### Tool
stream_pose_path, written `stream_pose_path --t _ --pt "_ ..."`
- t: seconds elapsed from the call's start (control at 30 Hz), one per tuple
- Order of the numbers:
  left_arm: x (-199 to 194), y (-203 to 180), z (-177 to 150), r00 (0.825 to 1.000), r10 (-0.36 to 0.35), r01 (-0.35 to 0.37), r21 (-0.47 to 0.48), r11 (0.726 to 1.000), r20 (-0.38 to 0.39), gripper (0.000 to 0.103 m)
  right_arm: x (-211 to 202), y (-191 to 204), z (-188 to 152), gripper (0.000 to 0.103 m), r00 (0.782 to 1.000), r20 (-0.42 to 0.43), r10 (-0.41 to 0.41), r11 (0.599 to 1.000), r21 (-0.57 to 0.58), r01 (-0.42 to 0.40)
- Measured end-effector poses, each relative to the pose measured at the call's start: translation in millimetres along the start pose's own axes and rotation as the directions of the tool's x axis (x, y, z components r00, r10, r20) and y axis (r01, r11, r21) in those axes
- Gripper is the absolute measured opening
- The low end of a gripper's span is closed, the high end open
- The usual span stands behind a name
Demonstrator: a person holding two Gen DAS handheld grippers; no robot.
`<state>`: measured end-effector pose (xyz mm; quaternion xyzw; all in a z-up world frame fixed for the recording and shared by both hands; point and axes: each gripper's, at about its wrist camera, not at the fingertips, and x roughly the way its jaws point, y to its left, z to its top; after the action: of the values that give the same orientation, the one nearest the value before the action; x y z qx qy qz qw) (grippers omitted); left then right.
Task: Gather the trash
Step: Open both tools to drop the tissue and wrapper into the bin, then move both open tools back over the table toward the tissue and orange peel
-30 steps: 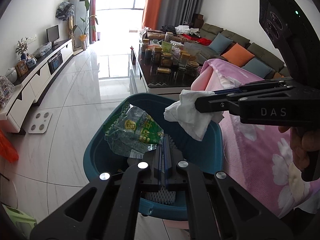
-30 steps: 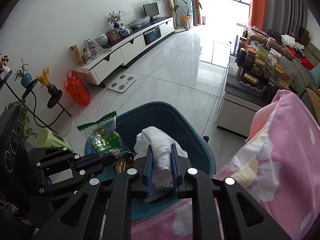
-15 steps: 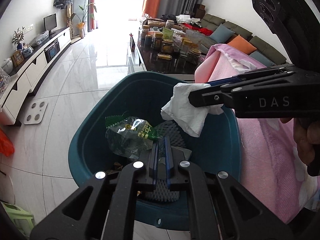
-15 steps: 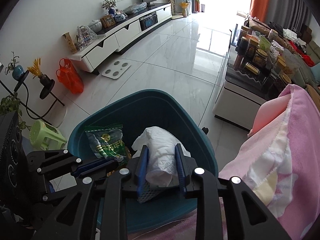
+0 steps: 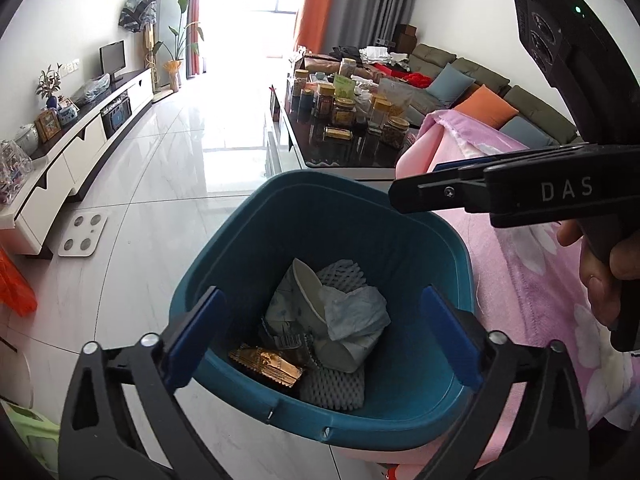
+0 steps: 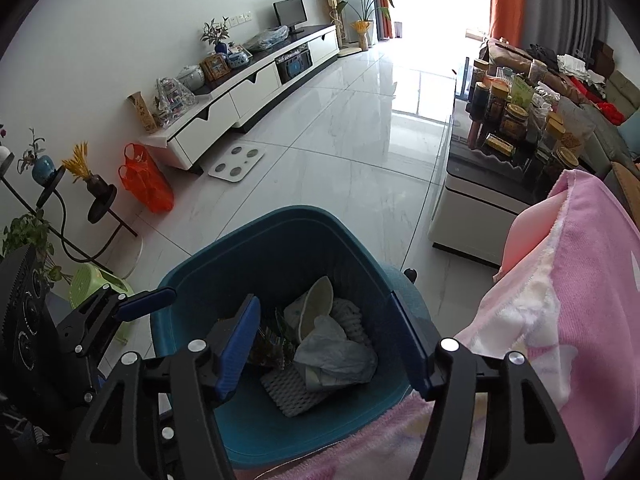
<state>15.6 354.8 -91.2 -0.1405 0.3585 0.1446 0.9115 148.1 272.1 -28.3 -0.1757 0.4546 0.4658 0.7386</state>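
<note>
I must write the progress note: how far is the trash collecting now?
Done: crumpled tissue, gold wrapper and foam fruit nets lie inside the teal bin. In hand: nothing; left gripper and right gripper hang above it, jaws opening and empty. Left: no loose trash shows on the floor or pink blanket.

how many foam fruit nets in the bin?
2 visible. One foam net lies at the near bottom of the bin, under the tissue; another net sits at the back behind the paper bowl. More may be buried.
</note>
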Motion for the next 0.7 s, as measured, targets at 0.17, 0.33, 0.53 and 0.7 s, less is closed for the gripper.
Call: stream_pose_path --t 0.17,0.33,0.53,0.7 --pt "-20.9 -0.4 7.6 0.996 0.068 -0.068 0.004 0.998 0.050 0.097 -30.0 -3.0 2.0 0.090 0.995 0.096 0.023 1.000 0.008 -0.024" --pt "-46.7 3.4 16.9 0.985 0.133 -0.132 -0.018 0.991 0.110 0.097 -61.7 -11.3 3.4 0.096 0.984 0.180 -0.002 1.000 0.020 -0.002" --pt "-83.2 -4.8 34.0 0.970 0.137 -0.131 -0.043 0.990 0.201 0.097 -94.6 -25.4 -3.9 0.096 0.963 0.267 -0.041 0.998 0.054 0.027" --pt "-107.7 -26.0 47.8 0.957 0.109 -0.105 -0.031 0.994 0.270 0.097 -120.3 -39.2 -21.7 0.096 0.945 0.318 -0.082 0.995 0.084 0.058"
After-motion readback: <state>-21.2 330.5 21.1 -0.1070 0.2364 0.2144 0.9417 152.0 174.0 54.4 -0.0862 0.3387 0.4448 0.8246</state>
